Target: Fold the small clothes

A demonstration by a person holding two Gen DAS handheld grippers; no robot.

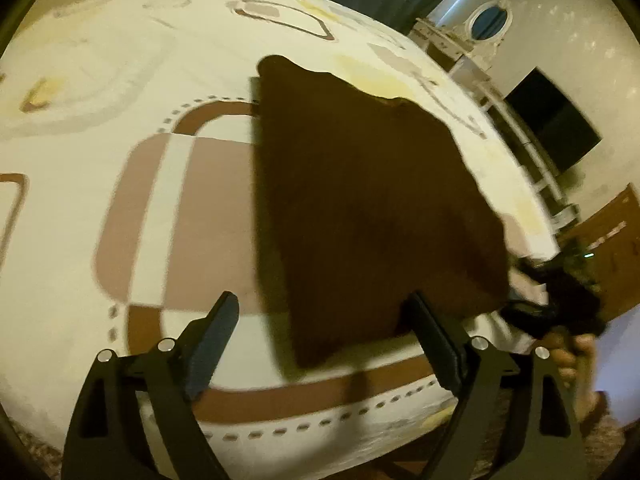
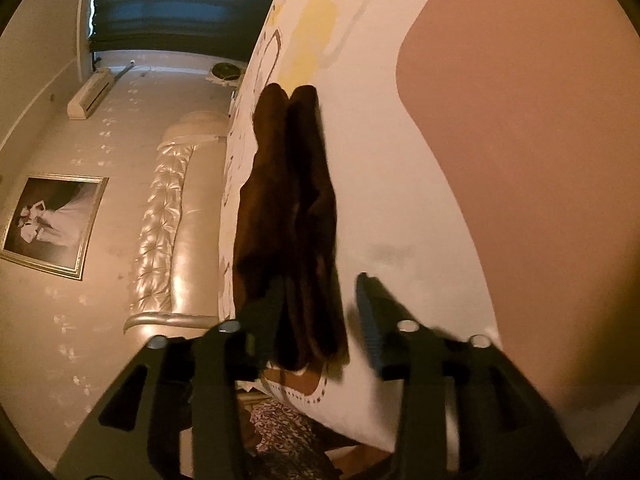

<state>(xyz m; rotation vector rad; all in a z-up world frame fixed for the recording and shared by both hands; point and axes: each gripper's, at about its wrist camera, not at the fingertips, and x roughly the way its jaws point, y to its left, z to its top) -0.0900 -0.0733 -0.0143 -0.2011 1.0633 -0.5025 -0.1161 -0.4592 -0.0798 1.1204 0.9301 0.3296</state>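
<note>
Brown garment (image 1: pixel 360 200) flat on bed (image 1: pixel 100 60), fold underway; left gripper (image 1: pixel 324 320) wide open, empty; right gripper (image 2: pixel 320 308) open around its 6 o'clock edge, should pinch next.

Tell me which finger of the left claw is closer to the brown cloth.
The right-side finger: its tip overlaps the cloth; the other finger stands apart, over the sheet.

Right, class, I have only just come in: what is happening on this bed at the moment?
A person with a handheld gripper in each hand is folding a small dark brown cloth garment on a bed covered by a cream bedspread with brown and pink shapes. The garment lies flat. Both the left gripper and the right gripper have their jaws open at its near edge; neither holds it.
</note>
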